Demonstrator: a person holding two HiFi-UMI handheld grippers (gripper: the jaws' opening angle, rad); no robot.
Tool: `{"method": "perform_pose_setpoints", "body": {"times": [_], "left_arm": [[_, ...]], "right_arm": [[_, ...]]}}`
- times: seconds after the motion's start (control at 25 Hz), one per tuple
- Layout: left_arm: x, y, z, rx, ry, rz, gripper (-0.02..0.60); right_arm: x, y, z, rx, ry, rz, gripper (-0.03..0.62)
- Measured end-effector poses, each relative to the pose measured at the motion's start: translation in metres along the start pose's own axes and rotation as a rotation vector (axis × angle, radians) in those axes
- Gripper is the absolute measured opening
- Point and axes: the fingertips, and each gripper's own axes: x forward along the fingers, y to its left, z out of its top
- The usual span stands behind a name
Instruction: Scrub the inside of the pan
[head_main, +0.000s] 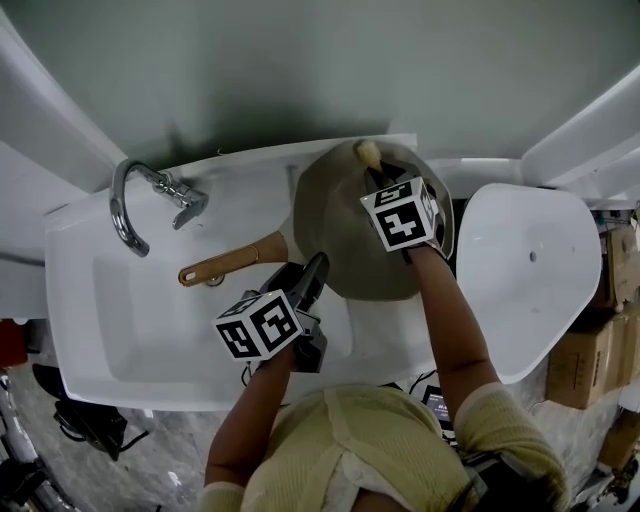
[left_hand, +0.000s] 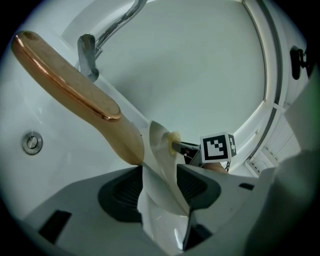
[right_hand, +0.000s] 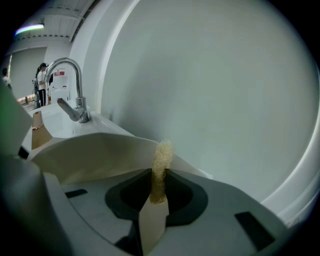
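**Head view, read left to right, all places given from the pan (head_main: 340, 235).**

- **Far left of the pan:** the faucet (head_main: 128, 205) arches over the back rim of the white sink (head_main: 100, 330). White basin floor shows between the faucet and the pan.
- **Left of the pan:** its wooden handle (head_main: 232, 262) points out over the basin towards the faucet, well apart from it.
- **The pan itself:** it stands tilted over the sink's back right corner. Its far rim is near the grey wall (head_main: 300, 70).
- **At the pan's near-left rim:** I hold my left gripper (head_main: 312, 275) with its jaws spread wide. The thin rim stands in the gap between them.
- **At the pan's far rim:** my right gripper (head_main: 380, 180) has its jaws closed on a yellow sponge (head_main: 368, 153). The sponge sticks out past the fingertips and sits at the rim's edge.
- **Right of the pan:** a white rounded slab (head_main: 530, 270) has its left edge just beside my right forearm.
- **Far right of the pan:** cardboard boxes (head_main: 590, 360) stand beyond the slab's outer edge.
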Motion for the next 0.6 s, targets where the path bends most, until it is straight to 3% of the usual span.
{"method": "perform_pose_setpoints", "body": {"times": [0.24, 0.6], "left_arm": [[0.003, 0.004, 0.000, 0.026, 0.016, 0.017, 0.222], [0.004, 0.006, 0.000, -0.014, 0.029, 0.001, 0.195]], "right_arm": [[0.013, 0.006, -0.002, 0.031, -0.001, 0.028, 0.083], [0.027, 0.027, -0.001, -0.002, 0.009, 0.086, 0.083]]}}
